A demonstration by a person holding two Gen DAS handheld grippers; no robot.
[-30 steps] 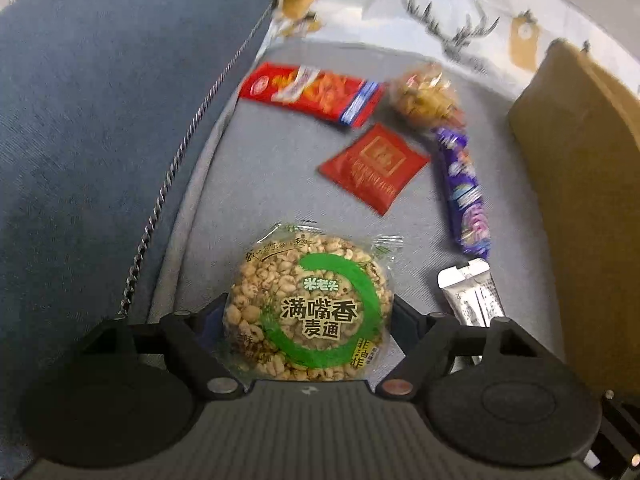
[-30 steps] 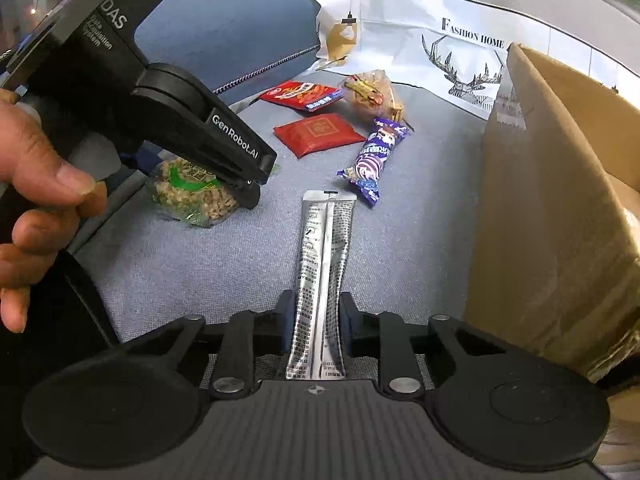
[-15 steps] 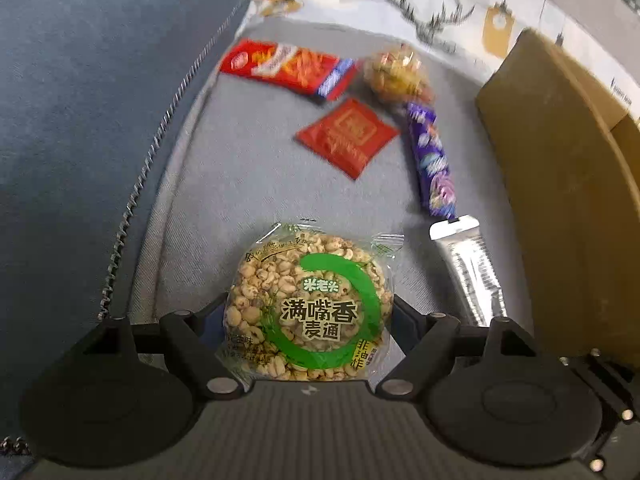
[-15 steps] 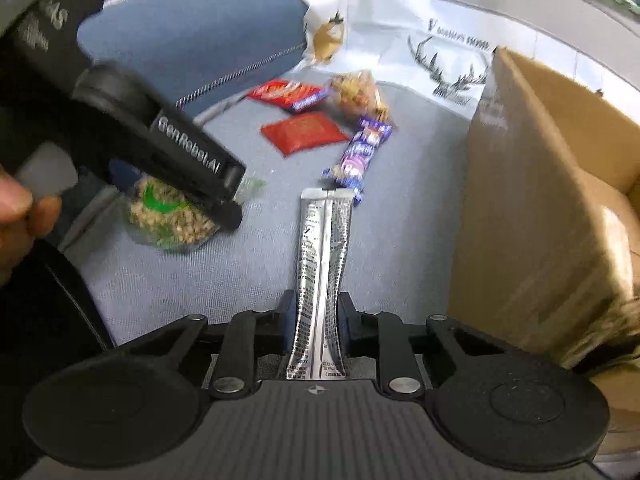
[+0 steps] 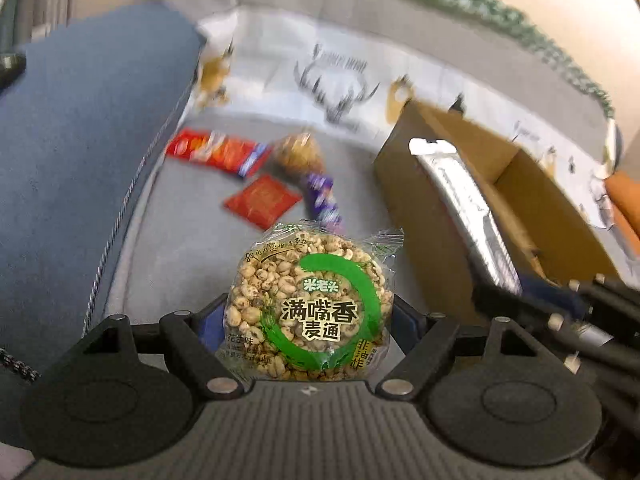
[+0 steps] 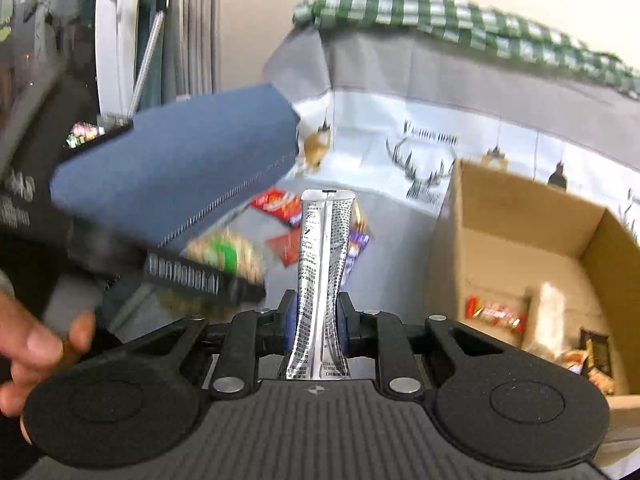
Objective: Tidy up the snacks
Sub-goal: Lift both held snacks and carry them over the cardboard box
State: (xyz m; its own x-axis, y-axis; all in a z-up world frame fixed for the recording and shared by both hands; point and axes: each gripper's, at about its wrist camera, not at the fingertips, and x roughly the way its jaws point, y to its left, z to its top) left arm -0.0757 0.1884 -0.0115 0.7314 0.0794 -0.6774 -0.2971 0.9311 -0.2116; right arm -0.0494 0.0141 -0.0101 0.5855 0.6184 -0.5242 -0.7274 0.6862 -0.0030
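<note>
Here, at nine o'clock, a blue cushion (image 5: 80,152) borders the grey seat (image 5: 176,240). The left gripper (image 5: 308,320) pinches a round puffed-grain cake packet (image 5: 310,306) above it. Loose at twelve: red wrapper (image 5: 216,152), red sachet (image 5: 262,200), purple bar (image 5: 322,198). The right gripper (image 6: 318,326) clamps a silver stick pouch (image 6: 322,272), the cardboard box (image 6: 516,216) at two o'clock.

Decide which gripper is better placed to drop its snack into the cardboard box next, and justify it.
Right, probably. The right gripper, jaws shut on the long silver foil sachet, sits beside the open brown cardboard box. The left gripper, holding the round puffed-grain cake packet, is further from the box.
</note>
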